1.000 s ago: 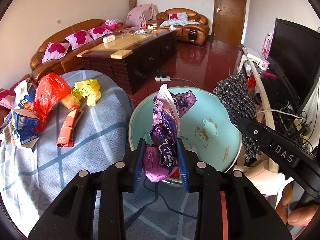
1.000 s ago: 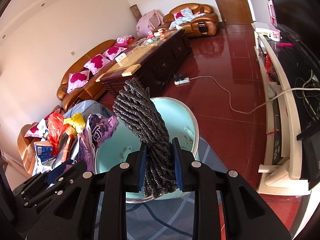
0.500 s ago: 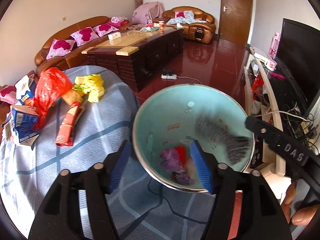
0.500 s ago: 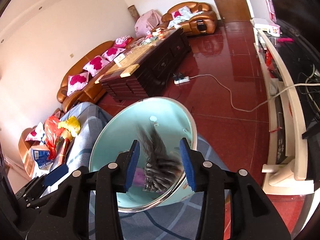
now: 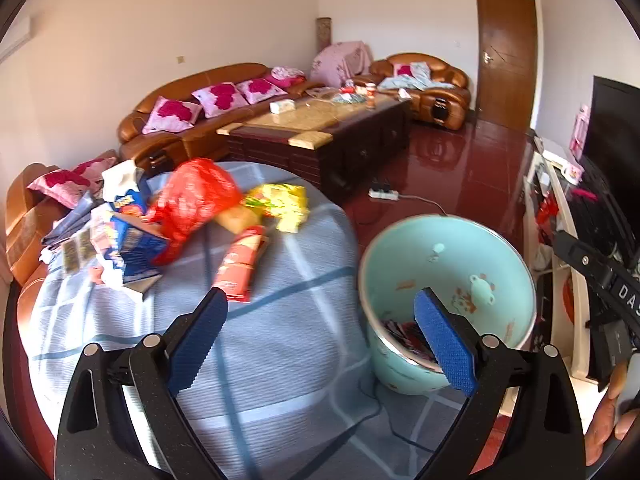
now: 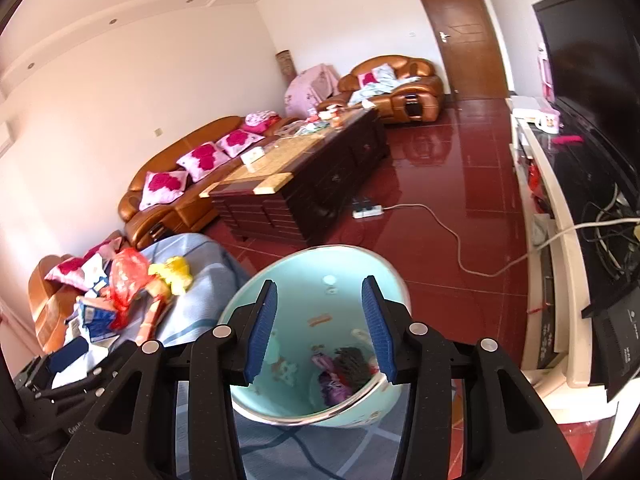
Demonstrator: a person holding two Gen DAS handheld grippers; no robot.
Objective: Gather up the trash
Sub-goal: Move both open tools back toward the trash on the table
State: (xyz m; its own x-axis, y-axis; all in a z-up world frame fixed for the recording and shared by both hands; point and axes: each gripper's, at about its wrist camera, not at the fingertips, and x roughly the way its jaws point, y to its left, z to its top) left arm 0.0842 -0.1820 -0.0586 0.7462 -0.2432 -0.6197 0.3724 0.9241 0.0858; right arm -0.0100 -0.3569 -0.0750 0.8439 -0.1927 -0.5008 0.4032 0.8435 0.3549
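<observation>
Purple wrapper (image 6: 334, 384) shows from right wrist.

A brown leather sofa (image 5: 208, 92) with pink cushions (image 5: 218, 96) stood along the far wall, a dark wooden coffee table (image 5: 320, 140) in front of it. A brown armchair (image 5: 424, 80) sat beside the wooden door (image 5: 506, 56). A white power strip (image 5: 383, 194) lay on the red floor (image 6: 440, 184), near a black television (image 6: 580, 48).

surface: blue checked cloth (image 5: 280, 360) | on it: teal bin (image 5: 516, 268), red bag (image 5: 196, 196), yellow wrapper (image 5: 288, 204)
</observation>
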